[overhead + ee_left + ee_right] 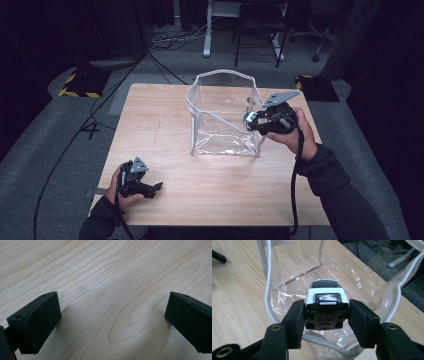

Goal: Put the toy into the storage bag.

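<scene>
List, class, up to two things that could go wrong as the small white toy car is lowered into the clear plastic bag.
1. The clear plastic bag with white trim is soft and stands unheld; the left gripper rests far off, so a nudge might collapse it.
2. The right gripper clamps the small white toy car only by its sides; it may slip.

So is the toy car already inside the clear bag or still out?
Still out. The right gripper clamps the toy car over the clear bag rim; the bag's floor looks bare.

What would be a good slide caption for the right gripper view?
Right tongs grip a white toy car over the open clear plastic bag.
</scene>
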The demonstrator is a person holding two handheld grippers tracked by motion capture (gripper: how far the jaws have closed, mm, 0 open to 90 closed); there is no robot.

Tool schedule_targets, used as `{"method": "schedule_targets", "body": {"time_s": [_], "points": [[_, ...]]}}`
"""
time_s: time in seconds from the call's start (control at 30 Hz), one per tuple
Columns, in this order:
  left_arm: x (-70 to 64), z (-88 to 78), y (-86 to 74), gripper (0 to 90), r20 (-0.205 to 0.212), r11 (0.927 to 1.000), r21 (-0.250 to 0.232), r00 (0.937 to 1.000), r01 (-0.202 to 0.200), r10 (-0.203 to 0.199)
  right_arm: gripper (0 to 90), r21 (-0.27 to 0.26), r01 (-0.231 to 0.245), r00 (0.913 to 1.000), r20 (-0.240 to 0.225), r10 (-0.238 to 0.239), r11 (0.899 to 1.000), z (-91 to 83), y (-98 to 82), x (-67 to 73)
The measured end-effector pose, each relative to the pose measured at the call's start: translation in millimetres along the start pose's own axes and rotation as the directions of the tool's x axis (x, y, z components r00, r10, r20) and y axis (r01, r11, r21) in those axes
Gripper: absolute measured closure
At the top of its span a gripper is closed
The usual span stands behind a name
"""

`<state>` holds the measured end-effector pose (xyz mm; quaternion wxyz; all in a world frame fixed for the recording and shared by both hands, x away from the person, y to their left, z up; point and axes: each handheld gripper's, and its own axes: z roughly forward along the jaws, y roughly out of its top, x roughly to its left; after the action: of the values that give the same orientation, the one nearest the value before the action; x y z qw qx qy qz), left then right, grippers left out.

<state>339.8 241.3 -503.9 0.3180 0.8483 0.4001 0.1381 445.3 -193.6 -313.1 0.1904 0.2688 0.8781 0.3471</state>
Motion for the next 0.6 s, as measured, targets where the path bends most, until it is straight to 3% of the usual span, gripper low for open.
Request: {"method": "schedule_targets", "body": {"time_s": [0.07,0.13,0.3,0.6], "points": [[0.0,0.0,0.0,0.6,0.0,1.0,0.0,1.0,0.0,0.0,48.5,-0.015,-0.011,0.9999,-0.008,0.011,1.0,0.1,1.4,3.6],[-0.1,0.0,0.0,0.6,-0.002,1.0,-0.001,1.0,0.002,-0.002,48.5,-0.014,0.018,0.9998,-0.002,-0.018,1.0,-0.4,2.3,4.4],[-0.1,0.0,0.0,0.6,-0.001,1.0,0.0,1.0,0.001,-0.001,48.5,-0.016,0.036,0.9993,-0.008,-0.036,0.999,4.3,6.6,11.3],[0.0,0.0,0.0,0.6,0.0,1.0,0.0,1.0,0.0,0.0,48.5,-0.001,0.024,0.9996,-0.018,-0.024,1.0,8.8,7.1,13.9]]}}
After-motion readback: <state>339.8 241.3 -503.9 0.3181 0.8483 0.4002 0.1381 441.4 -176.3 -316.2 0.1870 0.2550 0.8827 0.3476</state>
